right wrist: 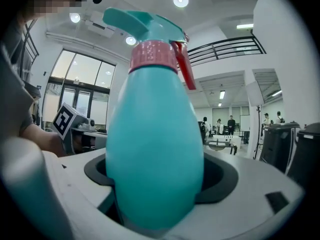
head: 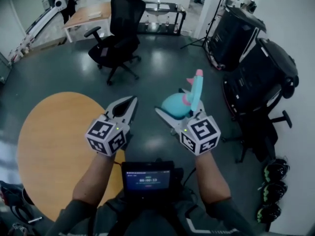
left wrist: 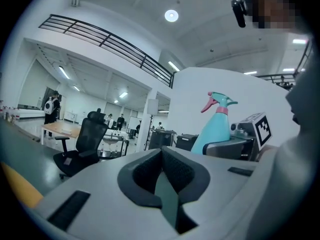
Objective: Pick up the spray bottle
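Note:
A teal spray bottle (head: 178,104) with a pink collar and red trigger is held in the air, clamped between the jaws of my right gripper (head: 178,108). In the right gripper view the spray bottle (right wrist: 152,144) fills the middle, upright, wedged in the jaws. My left gripper (head: 127,106) is shut and empty, held level beside the right one. From the left gripper view the spray bottle (left wrist: 212,126) shows to the right, above the right gripper's marker cube (left wrist: 261,128), beyond my left gripper (left wrist: 162,156).
A round wooden table (head: 54,146) lies at lower left. A black office chair (head: 118,36) stands ahead on the dark floor. Black covered bins (head: 248,58) and a chair base stand at the right. A small screen (head: 147,177) sits at the person's waist.

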`<state>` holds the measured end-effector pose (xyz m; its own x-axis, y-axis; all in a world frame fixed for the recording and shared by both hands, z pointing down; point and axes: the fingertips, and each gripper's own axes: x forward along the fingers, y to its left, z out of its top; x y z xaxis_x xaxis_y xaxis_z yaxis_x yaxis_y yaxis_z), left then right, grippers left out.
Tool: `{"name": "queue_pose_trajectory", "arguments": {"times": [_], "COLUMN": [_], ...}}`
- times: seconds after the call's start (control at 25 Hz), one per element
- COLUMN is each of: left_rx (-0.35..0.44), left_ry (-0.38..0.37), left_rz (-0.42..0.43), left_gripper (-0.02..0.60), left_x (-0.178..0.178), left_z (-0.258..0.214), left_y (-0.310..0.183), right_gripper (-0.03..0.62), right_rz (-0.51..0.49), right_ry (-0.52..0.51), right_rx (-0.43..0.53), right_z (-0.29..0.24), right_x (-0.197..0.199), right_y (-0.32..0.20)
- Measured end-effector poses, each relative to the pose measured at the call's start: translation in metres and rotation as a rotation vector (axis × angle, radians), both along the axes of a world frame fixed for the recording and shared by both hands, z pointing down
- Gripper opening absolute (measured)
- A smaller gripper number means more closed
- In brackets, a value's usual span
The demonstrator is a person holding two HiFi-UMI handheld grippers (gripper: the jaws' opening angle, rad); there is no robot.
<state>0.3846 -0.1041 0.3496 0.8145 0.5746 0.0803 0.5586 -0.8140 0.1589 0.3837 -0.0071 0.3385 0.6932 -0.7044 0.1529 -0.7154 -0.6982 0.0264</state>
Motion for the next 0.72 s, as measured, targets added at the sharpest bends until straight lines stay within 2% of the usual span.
{"name": "queue_pose_trajectory", "arguments": {"times": [0.24, 0.72], "left_rx": [-0.004, -0.004], "left_ry": [-0.005, -0.023], "left_rz": [0.028, 0.032], "left_gripper": [-0.002, -0.002], "left_x": [0.013, 0.021], "left_z": [0.004, 0.012], "left_y": [0.007, 0.009], "right_gripper": [0.446, 0.442], "right_rz": [0.049, 0.076], "right_ry": [-0.004, -0.024], "right_rx": [0.002, -0.005], "right_z": [0.005, 0.017], "right_x": [0.012, 0.022], "right_y": [0.009, 0.013]}}
